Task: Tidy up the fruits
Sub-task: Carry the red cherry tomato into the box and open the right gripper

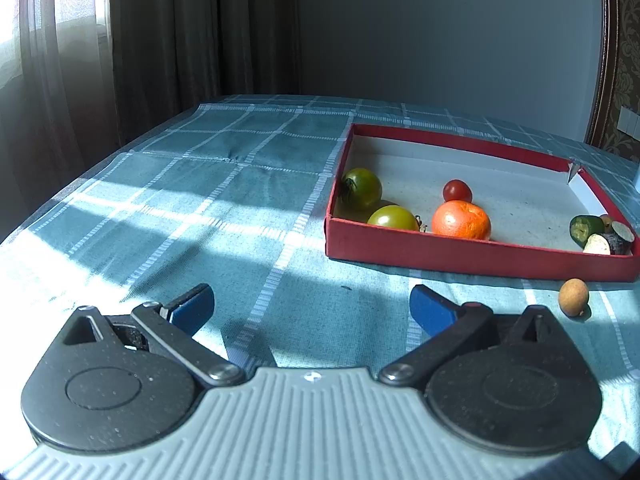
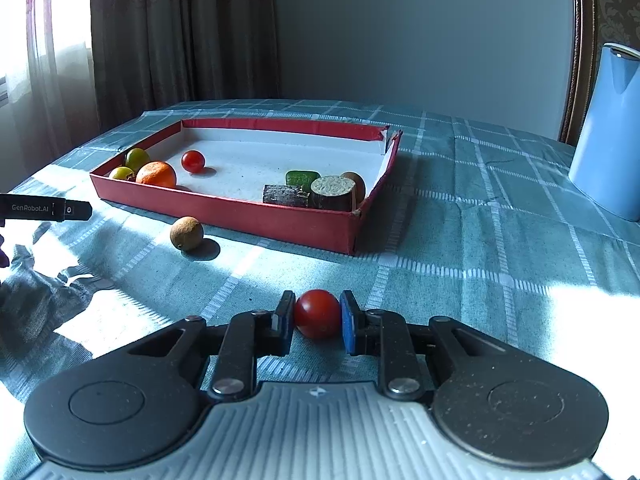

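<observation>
A red tray (image 1: pixel 460 250) (image 2: pixel 256 214) lies on the checked tablecloth. It holds two green tomatoes (image 1: pixel 362 188) (image 2: pixel 137 159), an orange (image 1: pixel 461 220) (image 2: pixel 156 174), a red cherry tomato (image 1: pixel 457 191) (image 2: pixel 193 161) and cut vegetable pieces (image 1: pixel 604 236) (image 2: pixel 320 192). A small brown fruit (image 1: pixel 573 297) (image 2: pixel 186 233) lies on the cloth just in front of the tray. My right gripper (image 2: pixel 317 314) is shut on a second red cherry tomato (image 2: pixel 317 314), low over the cloth. My left gripper (image 1: pixel 312 306) is open and empty, left of the tray.
A blue jug (image 2: pixel 606 132) stands at the right on the table (image 2: pixel 480 240). Curtains (image 1: pixel 160 40) hang behind the table's far left edge. The left gripper's body (image 2: pixel 44 209) shows at the left edge of the right wrist view.
</observation>
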The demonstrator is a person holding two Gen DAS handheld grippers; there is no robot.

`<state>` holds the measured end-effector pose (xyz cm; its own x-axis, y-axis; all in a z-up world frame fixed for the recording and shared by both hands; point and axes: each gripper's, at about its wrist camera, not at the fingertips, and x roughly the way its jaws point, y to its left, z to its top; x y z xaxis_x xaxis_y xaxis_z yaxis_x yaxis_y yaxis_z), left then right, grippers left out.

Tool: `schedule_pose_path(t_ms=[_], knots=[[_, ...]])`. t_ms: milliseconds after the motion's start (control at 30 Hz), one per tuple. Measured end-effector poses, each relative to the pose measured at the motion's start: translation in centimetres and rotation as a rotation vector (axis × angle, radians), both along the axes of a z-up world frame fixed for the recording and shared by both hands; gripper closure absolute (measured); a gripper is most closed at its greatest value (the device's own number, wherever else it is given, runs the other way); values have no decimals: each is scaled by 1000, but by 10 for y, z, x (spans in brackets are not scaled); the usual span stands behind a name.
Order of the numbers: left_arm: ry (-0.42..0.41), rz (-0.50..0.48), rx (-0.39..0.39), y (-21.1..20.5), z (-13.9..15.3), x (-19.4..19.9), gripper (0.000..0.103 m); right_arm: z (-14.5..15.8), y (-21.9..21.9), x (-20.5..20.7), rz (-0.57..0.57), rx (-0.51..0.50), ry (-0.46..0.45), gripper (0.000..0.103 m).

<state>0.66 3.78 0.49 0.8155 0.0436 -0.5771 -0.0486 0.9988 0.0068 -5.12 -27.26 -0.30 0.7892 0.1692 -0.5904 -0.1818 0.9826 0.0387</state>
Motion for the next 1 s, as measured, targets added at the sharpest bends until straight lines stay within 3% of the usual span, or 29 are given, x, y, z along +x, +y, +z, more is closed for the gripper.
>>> schedule_pose_path(t_ms=[267, 533, 767, 1000], knots=[[0, 0, 1, 0, 0, 0, 0, 25, 8, 0, 9, 26, -99, 80], [1, 0, 1, -1, 0, 0, 0, 53, 18, 37, -8, -5, -167, 80], [2, -2, 1, -1, 1, 0, 0, 39, 14, 88, -76, -41, -144, 80], [0, -8, 3, -2, 0, 0, 0, 15, 6, 111, -130, -64, -106, 79]])
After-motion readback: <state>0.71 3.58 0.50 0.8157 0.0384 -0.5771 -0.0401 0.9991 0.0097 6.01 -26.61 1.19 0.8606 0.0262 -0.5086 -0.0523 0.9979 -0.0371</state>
